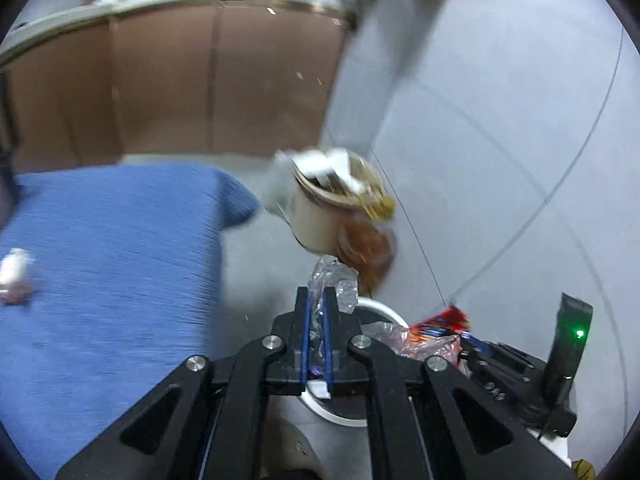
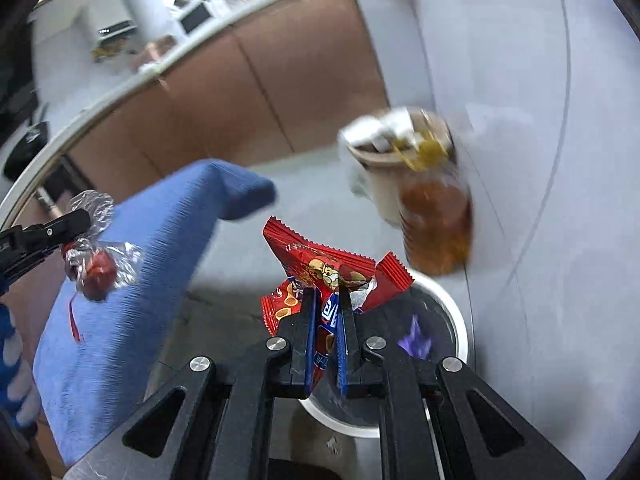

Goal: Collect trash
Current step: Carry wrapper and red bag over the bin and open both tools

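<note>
The left gripper (image 1: pixel 319 296) has its fingers drawn narrow on a crumpled clear plastic wrapper (image 1: pixel 334 280), which sticks up past the fingertips. From the right wrist view the same wrapper shows at the left edge with something round and red inside it and a thin red strip hanging below; what the red thing is cannot be made out.

The right gripper (image 2: pixel 329 298) is pinched narrow on a red snack packet (image 2: pixel 320 266) printed with a cartoon figure. The packet's lower part is hidden between the blue-lined fingers (image 2: pixel 310 320), and a second red piece juts out to the right, so whether this is one packet or several is hard to tell.

Both grippers hover above a round white-rimmed bin (image 2: pixel 460 332) with a dark inside. Most of its opening is covered by the gripper bodies; a purple scrap (image 2: pixel 416 338) lies in the visible part. In the left wrist view the bin's rim shows only as a short white arc.

Beyond the bin on the grey floor (image 1: pixel 500 160) stand a pale cup (image 1: pixel 316 220) stuffed with white and yellowish scraps and, touching it, an amber-brown container (image 2: pixel 436 228); both are smeared by motion blur. A blue cloth-covered surface (image 1: pixel 112 260) fills the left side, cut off by the frame, with a small white and pink object (image 1: pixel 14 276) on it, too blurred to identify.
</note>
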`<state>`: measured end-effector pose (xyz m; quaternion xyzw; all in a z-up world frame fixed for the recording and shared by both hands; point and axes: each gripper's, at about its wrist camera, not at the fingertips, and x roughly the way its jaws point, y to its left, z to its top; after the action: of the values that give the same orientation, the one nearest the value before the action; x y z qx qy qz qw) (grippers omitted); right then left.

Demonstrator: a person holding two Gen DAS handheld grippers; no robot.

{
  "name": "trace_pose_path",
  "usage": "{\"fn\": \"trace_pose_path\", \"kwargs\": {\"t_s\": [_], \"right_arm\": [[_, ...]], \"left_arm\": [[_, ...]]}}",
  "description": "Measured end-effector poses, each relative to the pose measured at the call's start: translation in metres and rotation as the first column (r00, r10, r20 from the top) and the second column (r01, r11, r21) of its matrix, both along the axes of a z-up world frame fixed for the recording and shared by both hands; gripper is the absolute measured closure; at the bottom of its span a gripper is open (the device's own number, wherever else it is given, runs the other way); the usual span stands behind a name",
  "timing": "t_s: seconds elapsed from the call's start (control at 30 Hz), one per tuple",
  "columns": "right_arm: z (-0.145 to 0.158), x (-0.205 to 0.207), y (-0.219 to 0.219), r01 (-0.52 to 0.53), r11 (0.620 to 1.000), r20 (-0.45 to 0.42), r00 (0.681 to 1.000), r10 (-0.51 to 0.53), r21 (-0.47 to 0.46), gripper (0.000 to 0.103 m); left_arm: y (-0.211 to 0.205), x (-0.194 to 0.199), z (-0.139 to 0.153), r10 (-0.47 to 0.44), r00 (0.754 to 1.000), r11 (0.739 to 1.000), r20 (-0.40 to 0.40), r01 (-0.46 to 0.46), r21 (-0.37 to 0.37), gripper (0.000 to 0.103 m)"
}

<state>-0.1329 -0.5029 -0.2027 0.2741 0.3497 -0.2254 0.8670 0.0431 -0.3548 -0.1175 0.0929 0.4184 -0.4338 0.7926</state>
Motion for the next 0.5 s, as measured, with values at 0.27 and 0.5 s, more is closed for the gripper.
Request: {"fn": "trace_pose_path", "kwargs": {"t_s": [0.27,0.5], "right_arm": [[-0.055,0.002,-0.026,0.083,0.995,-0.107,0.991,-0.077,0.055,0.078],[-0.063,-0.002,-0.033,0.114,0.993,-0.135,0.985,-0.107,0.044,0.061]], "left_arm": [[-0.075,-0.013,-0.056,-0.11,0.992,0.989,-0.058,0.115,0.094,0.095],[-0.072,-0.012,-0.054,-0.14,0.986,0.989,-0.086,0.143,0.035,0.056]]}}
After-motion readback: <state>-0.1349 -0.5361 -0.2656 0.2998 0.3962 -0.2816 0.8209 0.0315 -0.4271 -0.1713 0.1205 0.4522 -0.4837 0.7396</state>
